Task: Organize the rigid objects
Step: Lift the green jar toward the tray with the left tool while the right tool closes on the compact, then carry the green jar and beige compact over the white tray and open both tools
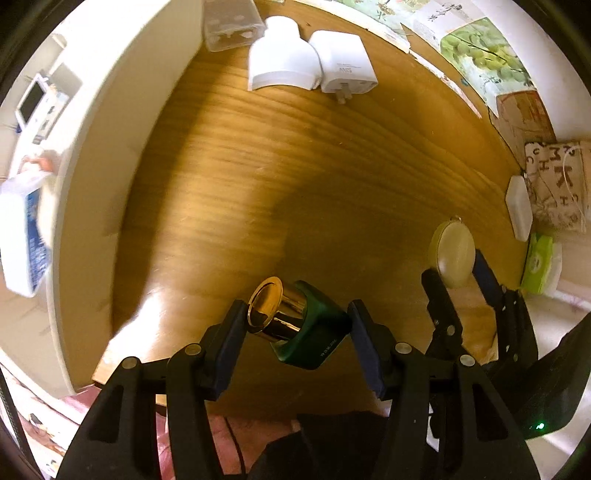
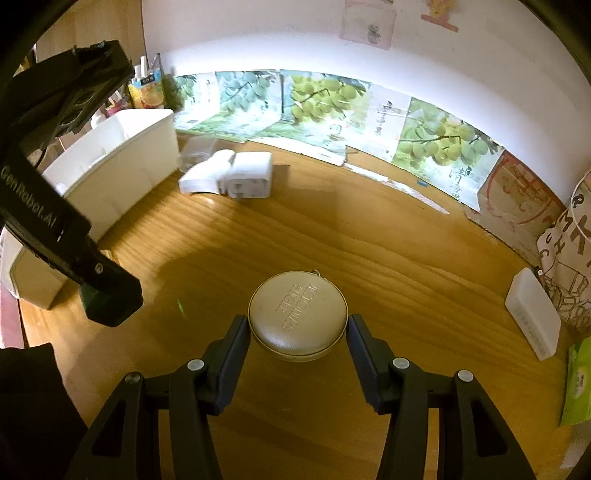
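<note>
My left gripper [image 1: 297,323] is shut on a green bottle with a gold cap [image 1: 295,325], held tilted above the wooden table [image 1: 258,166]. The bottle's green base also shows under the left gripper in the right wrist view [image 2: 107,306]. My right gripper [image 2: 298,326] is shut on a round beige tin [image 2: 298,319] with embossed lettering, held level above the table. In the left wrist view the tin [image 1: 453,254] shows on edge between the right gripper's fingers [image 1: 439,295].
Two white plug adapters [image 2: 236,175] and a clear plastic case [image 1: 231,26] lie at the table's far side next to a white bin [image 2: 122,155]. A white box [image 2: 532,314], a green pack [image 2: 578,380] and a printed bag [image 1: 557,184] stand right. Papers line the wall.
</note>
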Motion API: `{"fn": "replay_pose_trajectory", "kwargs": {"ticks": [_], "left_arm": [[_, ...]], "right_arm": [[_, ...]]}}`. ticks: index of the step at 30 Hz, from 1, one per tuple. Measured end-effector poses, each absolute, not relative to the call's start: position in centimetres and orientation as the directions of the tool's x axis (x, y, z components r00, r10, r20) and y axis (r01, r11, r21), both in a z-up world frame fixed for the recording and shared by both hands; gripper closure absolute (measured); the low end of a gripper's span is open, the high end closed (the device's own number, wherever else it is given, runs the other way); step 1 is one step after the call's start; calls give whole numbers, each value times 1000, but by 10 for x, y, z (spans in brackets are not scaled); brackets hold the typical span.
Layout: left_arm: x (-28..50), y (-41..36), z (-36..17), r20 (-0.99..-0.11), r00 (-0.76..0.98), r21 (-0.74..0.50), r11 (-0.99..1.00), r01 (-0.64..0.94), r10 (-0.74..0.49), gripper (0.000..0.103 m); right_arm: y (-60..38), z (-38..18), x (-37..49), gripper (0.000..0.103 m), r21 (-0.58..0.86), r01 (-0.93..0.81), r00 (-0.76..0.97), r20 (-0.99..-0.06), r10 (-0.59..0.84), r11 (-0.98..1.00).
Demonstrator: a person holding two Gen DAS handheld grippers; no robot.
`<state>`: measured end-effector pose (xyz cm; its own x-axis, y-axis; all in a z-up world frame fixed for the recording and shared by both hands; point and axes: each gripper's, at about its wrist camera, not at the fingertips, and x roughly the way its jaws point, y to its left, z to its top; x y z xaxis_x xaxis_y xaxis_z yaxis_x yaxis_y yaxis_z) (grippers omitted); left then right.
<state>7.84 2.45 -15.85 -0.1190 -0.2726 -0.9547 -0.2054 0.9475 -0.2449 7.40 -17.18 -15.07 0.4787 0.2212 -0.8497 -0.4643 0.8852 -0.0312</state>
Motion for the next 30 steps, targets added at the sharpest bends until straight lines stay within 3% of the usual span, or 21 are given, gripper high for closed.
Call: {"fn": "replay_pose_trajectory", "kwargs": {"ticks": [17, 30], "left_arm": [[59, 47, -87, -988, 79, -129, 991, 47, -132, 44], [55, 117, -63, -963, 247, -113, 994, -7, -108, 44]], "right_arm": [[-111, -110, 34, 49, -12, -494, 515, -810, 281, 869], [-56, -77, 14, 56, -25, -559, 573, -734, 365, 828]]}}
